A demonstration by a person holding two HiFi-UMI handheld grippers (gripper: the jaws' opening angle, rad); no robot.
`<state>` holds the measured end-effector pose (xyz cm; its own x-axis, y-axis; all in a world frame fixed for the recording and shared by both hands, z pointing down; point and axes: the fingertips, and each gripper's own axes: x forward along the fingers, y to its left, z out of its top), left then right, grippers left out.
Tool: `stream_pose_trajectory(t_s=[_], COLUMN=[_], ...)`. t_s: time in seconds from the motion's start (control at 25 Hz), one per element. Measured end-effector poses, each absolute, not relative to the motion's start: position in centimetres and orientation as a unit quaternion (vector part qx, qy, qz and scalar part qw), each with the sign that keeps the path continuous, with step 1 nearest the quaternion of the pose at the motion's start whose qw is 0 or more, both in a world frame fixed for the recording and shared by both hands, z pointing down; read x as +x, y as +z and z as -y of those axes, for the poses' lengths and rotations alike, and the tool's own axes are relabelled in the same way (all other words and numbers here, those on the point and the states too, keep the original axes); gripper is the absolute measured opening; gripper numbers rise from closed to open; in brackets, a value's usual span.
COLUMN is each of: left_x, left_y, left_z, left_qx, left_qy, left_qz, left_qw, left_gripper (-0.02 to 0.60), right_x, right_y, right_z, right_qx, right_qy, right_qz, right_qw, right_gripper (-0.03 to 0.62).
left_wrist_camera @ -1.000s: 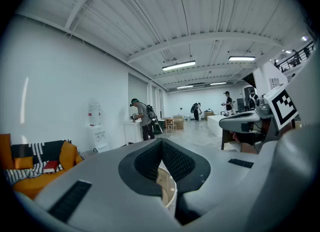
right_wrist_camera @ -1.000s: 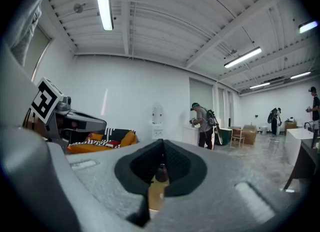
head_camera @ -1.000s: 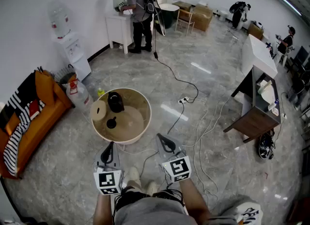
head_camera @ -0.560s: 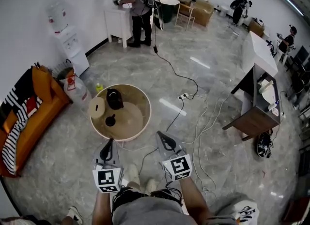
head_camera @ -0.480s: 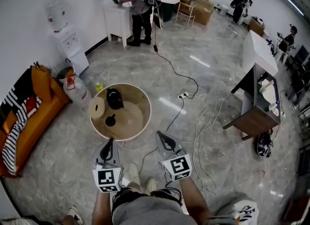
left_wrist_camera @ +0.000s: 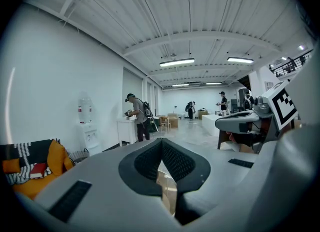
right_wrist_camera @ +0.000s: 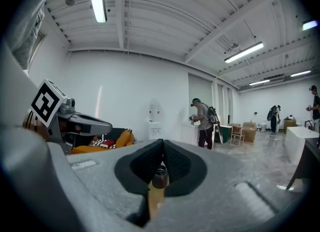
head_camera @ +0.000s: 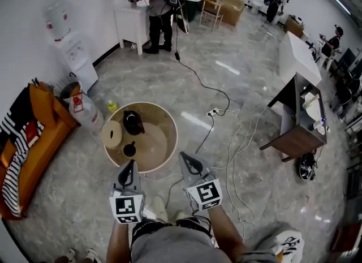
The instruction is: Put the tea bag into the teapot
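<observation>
Marble floor (head_camera: 237,81), cables (head_camera: 206,132), table (head_camera: 155,146) with teapot (head_camera: 133,122)

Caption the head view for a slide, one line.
Left tongs and right tongs, both shut, pointed toward the round table bearing a black teapot.

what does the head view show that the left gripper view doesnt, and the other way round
Only the head view: the black teapot, a small black lid and a wooden disc on the round table, plus a power strip on the floor. Only the left gripper view: ceiling strip lights. Both: the right gripper, water dispenser, orange sofa, and a person at a white counter.
</observation>
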<state>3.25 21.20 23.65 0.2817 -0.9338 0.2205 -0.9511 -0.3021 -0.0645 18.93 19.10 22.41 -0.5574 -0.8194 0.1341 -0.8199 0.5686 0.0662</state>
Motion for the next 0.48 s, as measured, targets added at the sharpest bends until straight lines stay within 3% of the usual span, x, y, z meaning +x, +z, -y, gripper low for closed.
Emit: stream_pose_trajectory(t_s=[0.48], left_x=[-1.2], left_y=[23.3], left_z=[-16.0], left_qx=[0.814], left_qy=[0.097], left_qz=[0.572], left_qw=[0.029], left_gripper=[0.017], right_x=[14.1], right_y=[22.2], right_z=[-14.5], right_qx=[0.482], right_qy=[-0.003], right_qz=[0.873], right_qw=[0.075], right_gripper=[0.000])
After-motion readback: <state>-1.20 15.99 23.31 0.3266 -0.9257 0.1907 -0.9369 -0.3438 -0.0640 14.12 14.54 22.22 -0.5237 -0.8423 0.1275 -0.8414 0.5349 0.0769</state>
